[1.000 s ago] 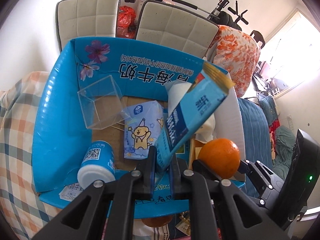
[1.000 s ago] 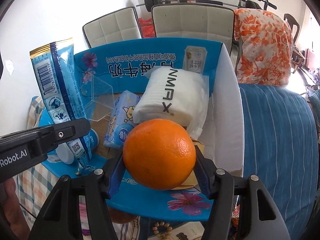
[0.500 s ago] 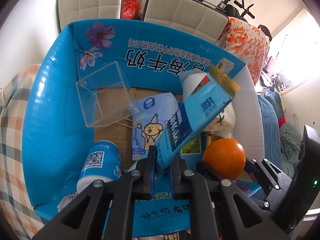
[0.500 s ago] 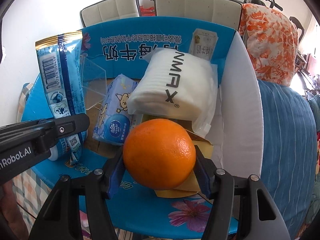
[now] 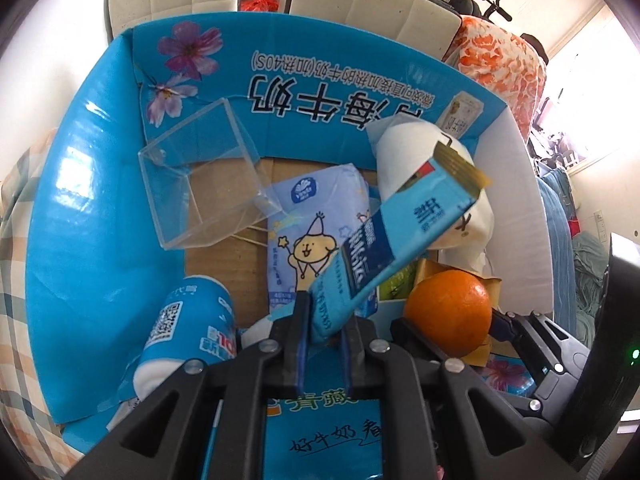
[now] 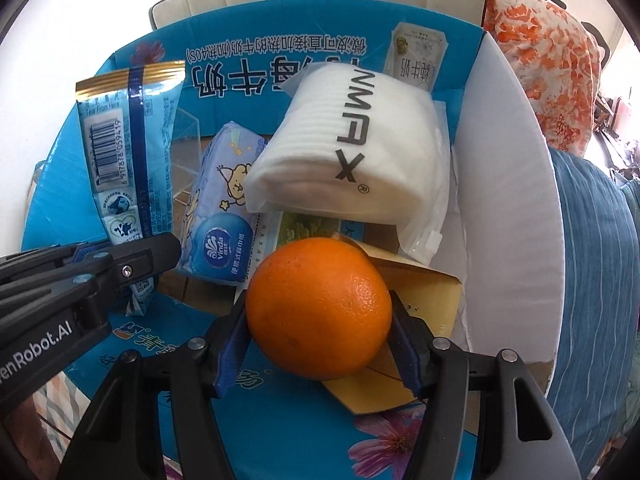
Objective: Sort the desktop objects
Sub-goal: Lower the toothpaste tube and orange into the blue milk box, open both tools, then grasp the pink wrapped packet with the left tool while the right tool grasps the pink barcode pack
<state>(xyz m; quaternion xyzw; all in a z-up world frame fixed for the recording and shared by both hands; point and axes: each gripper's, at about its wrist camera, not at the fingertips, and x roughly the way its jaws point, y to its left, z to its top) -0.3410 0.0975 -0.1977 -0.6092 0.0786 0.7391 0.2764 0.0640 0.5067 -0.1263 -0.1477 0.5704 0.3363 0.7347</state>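
Observation:
My left gripper (image 5: 324,328) is shut on the lower end of a long blue snack packet (image 5: 396,236), which slants up to the right over the open blue cardboard box (image 5: 80,208). From the right wrist view the same packet (image 6: 128,152) stands upright at the left, pinched by the left gripper (image 6: 140,256). My right gripper (image 6: 320,340) is shut on an orange (image 6: 318,312), held above the box's near right corner. The orange (image 5: 448,312) also shows beside the left gripper.
Inside the box lie a clear plastic container (image 5: 200,188), a tissue pack (image 5: 308,240), a white wrapped towel pack (image 6: 352,136), a blue-and-white bottle (image 5: 188,328) and a yellow envelope (image 6: 420,300). A checked cloth (image 5: 16,280) lies left, blue striped bedding (image 6: 592,280) right, chairs behind.
Both grippers have sunk toward the box with packet and orange still held; the box contents now look larger and closer. The right gripper has rolled a little.

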